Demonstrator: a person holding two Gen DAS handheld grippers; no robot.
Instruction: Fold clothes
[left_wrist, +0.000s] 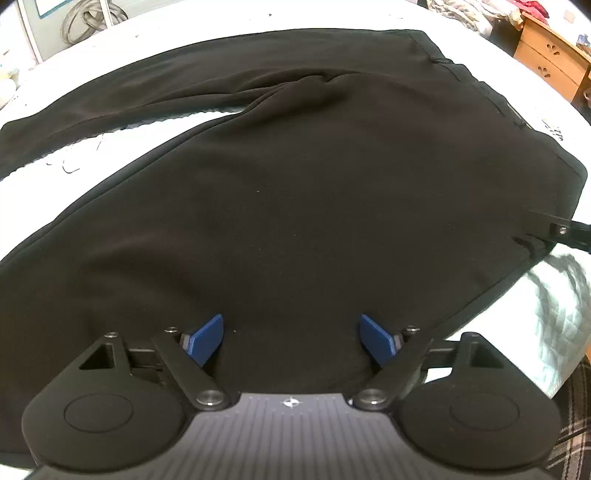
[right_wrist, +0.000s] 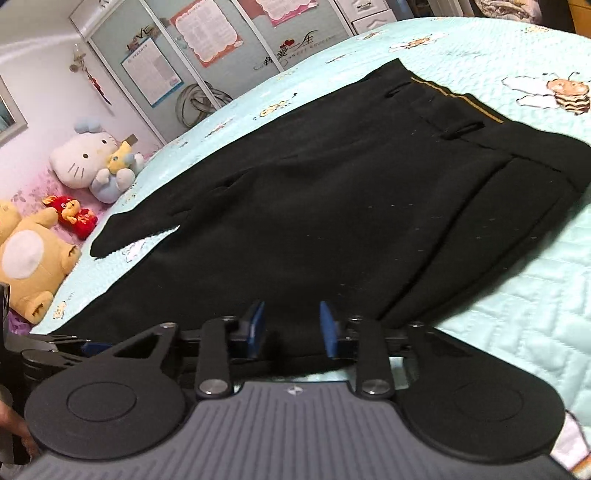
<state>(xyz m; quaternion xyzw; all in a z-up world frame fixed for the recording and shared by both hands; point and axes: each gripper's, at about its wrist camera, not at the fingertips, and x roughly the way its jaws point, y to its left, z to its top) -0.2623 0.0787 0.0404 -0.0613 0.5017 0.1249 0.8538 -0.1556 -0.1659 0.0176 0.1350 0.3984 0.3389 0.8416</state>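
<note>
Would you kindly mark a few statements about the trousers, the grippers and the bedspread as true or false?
1. The black trousers lie on a pale blue quilted bedspread. True.
2. The left gripper is clamped shut. False: its blue pads stand wide apart over the cloth.
3. The trousers' gold-striped waistband lies on the far side. True.
4. The right gripper is lifting a white shirt. False: it is open at the trousers' near edge.
</note>
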